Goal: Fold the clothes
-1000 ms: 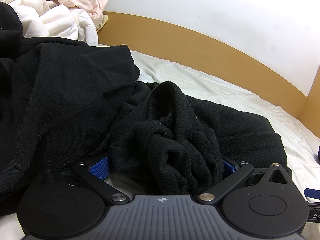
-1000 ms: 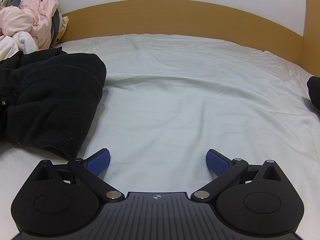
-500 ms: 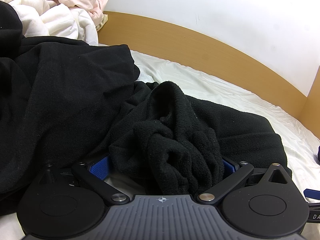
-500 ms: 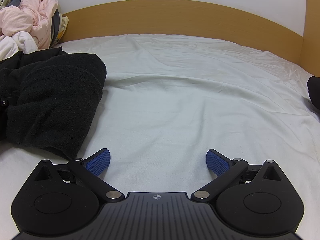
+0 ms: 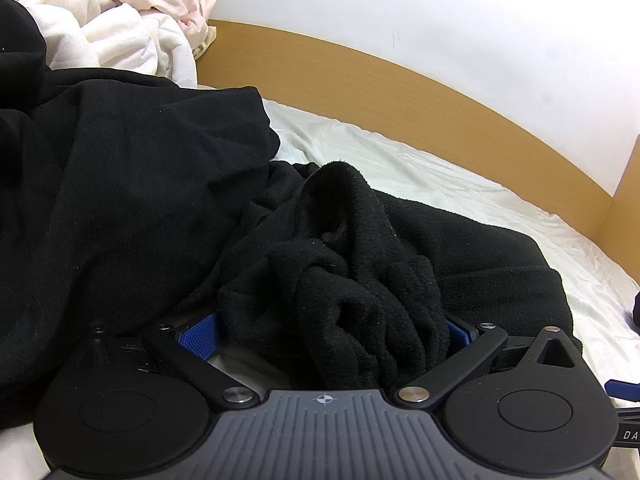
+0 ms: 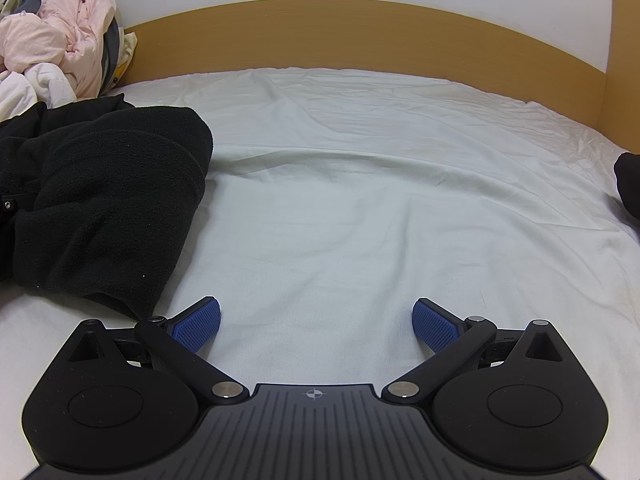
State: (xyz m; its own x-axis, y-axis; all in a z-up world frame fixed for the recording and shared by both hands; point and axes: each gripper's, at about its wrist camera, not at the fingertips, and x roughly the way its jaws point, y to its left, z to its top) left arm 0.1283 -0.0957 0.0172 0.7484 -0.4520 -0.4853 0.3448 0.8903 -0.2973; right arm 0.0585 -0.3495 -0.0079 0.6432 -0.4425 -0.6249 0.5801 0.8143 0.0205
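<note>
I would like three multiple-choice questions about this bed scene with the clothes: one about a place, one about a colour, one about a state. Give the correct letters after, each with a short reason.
1. Where does the pile of pink and white laundry lie in the right wrist view?
A. far left, by the headboard
B. middle of the sheet
C. between the claw's fingers

2. What colour is the fleece garment bunched in the left claw?
A. pink
B. black
C. white

3. How is the right claw?
A. shut on fleece
B. shut on the sheet
C. open, nothing between the fingers

Answers: 1 A, it sits at the upper left beside the wooden headboard. 2 B, the fabric is black. 3 C, only bare white sheet shows between the blue pads.
</note>
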